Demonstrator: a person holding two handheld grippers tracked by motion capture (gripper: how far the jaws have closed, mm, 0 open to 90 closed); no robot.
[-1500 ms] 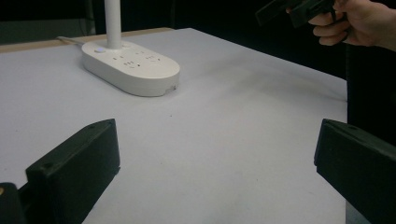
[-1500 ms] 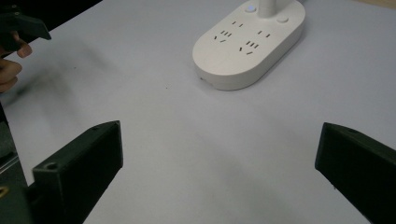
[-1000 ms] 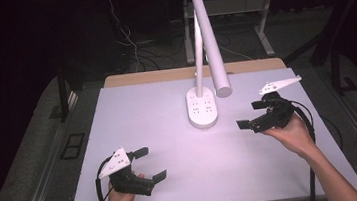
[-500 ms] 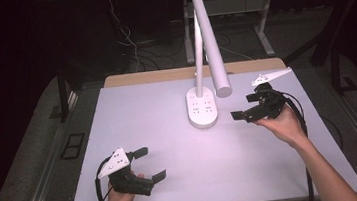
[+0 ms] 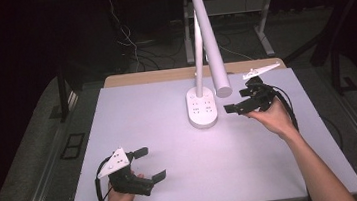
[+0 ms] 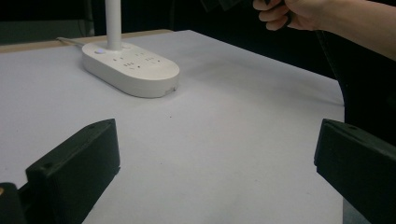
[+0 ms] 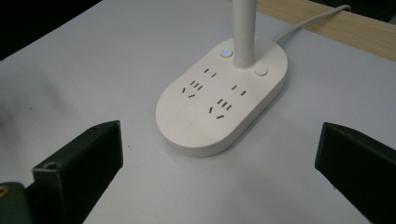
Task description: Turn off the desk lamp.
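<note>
Right hand-held gripper [image 5: 240,105] spread beside the lamp base [image 5: 202,109], near the tabletop's [image 5: 253,163] far edge.
A careless approach could knock the tall lamp's stem [image 7: 243,30] and tip it, or press the wrong button. Left hand-held gripper [image 5: 148,164] rests spread at the near-left corner. No readable brand or writing; sockets unmarked.

Laboratory or test workspace: plain white rectangular tabletop [image 5: 167,106], white desk lamp with oval socket base [image 5: 202,109], loose dark cables on grey carpeted floor [image 5: 131,50] behind
</note>
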